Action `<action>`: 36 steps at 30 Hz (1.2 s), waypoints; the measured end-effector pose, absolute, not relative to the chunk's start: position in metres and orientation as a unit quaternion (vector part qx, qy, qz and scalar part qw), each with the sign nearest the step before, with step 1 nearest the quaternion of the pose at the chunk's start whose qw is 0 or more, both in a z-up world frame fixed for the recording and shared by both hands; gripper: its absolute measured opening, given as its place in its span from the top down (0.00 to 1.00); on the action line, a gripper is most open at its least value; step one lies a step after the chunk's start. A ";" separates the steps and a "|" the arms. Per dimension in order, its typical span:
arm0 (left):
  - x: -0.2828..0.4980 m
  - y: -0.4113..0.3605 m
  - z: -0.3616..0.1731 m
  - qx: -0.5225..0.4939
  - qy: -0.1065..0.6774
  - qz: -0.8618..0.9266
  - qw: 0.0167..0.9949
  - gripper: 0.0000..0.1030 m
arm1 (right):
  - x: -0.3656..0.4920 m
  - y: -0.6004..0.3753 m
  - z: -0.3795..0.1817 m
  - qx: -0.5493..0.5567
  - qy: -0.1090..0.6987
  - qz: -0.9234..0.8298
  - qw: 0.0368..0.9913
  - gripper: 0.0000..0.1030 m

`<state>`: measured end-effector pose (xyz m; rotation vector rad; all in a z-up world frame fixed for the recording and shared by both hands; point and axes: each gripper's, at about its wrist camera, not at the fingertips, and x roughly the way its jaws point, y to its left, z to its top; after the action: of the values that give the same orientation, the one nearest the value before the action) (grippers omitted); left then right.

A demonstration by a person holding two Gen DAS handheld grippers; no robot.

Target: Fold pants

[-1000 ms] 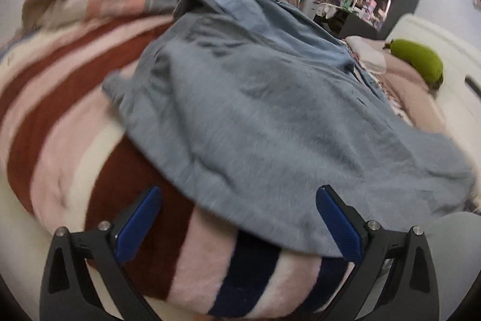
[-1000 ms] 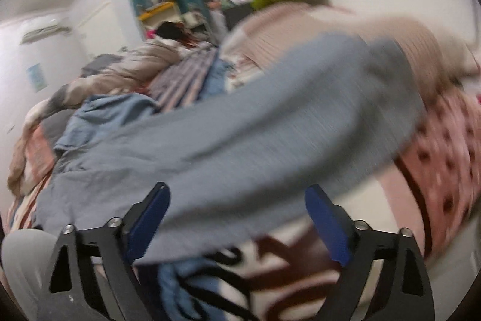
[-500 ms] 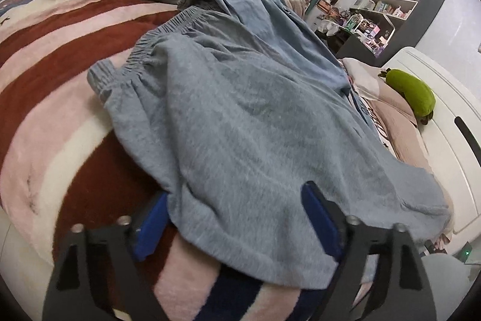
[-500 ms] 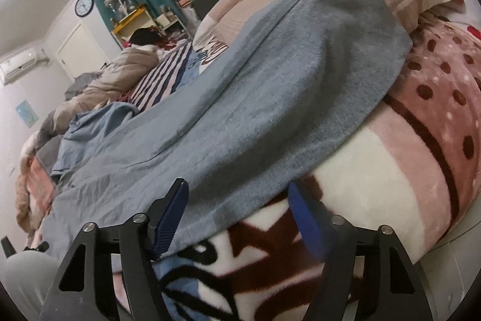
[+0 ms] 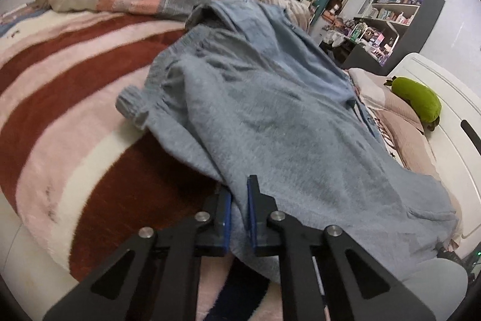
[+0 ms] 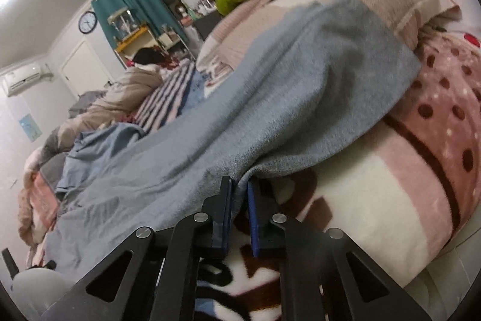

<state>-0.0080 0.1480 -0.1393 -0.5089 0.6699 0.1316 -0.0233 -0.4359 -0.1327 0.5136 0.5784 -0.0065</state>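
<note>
Both your claws pinch the near edge of the grey pants (image 5: 294, 122), which lie spread across the bed's striped blanket (image 5: 75, 110). Left claw (image 5: 239, 206) and right claw (image 6: 239, 200) grip separate spots, likely so the edge lifts evenly for folding.

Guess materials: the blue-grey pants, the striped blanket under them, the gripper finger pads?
Pants: soft knit or brushed cotton, going by the matte, slightly fuzzy face and the gathered elastic waistband. Blanket: plush fleece, likely synthetic, with visible nap and soft stripe edges. Left gripper and right gripper fingers: matte black rigid plastic or metal, can't tell; the blue pads look rubbery.
</note>
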 end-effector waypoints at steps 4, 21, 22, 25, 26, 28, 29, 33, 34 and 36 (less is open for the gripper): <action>-0.009 0.148 -0.125 -0.241 0.310 0.052 0.918 0.94 | -0.027 -0.434 -0.113 0.229 0.252 0.020 0.940 0.95; 0.047 0.144 -0.046 -0.152 0.256 0.009 0.954 0.94 | 0.044 -0.446 -0.051 0.159 0.241 0.061 0.955 0.97; 0.049 0.143 -0.046 -0.147 0.258 0.007 0.955 0.94 | 0.046 -0.445 -0.053 0.157 0.259 0.072 0.950 0.96; 0.048 0.140 -0.053 -0.143 0.268 0.002 0.953 0.94 | 0.028 -0.444 -0.069 0.168 0.301 0.102 0.933 0.88; 0.048 0.140 -0.056 -0.145 0.271 0.001 0.951 0.94 | 0.019 -0.446 -0.077 0.176 0.312 0.103 0.928 0.70; 0.047 0.142 -0.062 -0.154 0.278 0.001 0.948 0.94 | 0.001 -0.449 -0.093 0.193 0.329 0.094 0.920 0.59; 0.046 0.143 -0.064 -0.157 0.280 0.001 0.947 0.94 | -0.009 -0.452 -0.104 0.205 0.340 0.083 0.914 0.59; 0.043 0.143 -0.065 -0.158 0.282 -0.001 0.946 0.94 | -0.043 -0.463 -0.138 0.249 0.363 0.045 0.897 0.52; 0.043 0.143 -0.065 -0.157 0.282 -0.001 0.947 0.94 | -0.048 -0.464 -0.145 0.258 0.366 0.036 0.893 0.50; 0.044 0.143 -0.065 -0.157 0.282 -0.001 0.947 0.94 | -0.052 -0.465 -0.151 0.268 0.366 0.034 0.891 0.48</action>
<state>0.0437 0.1432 -0.0649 -0.3195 0.5738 -0.0018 -0.0517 -0.4649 -0.1509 0.5564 0.7595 0.0705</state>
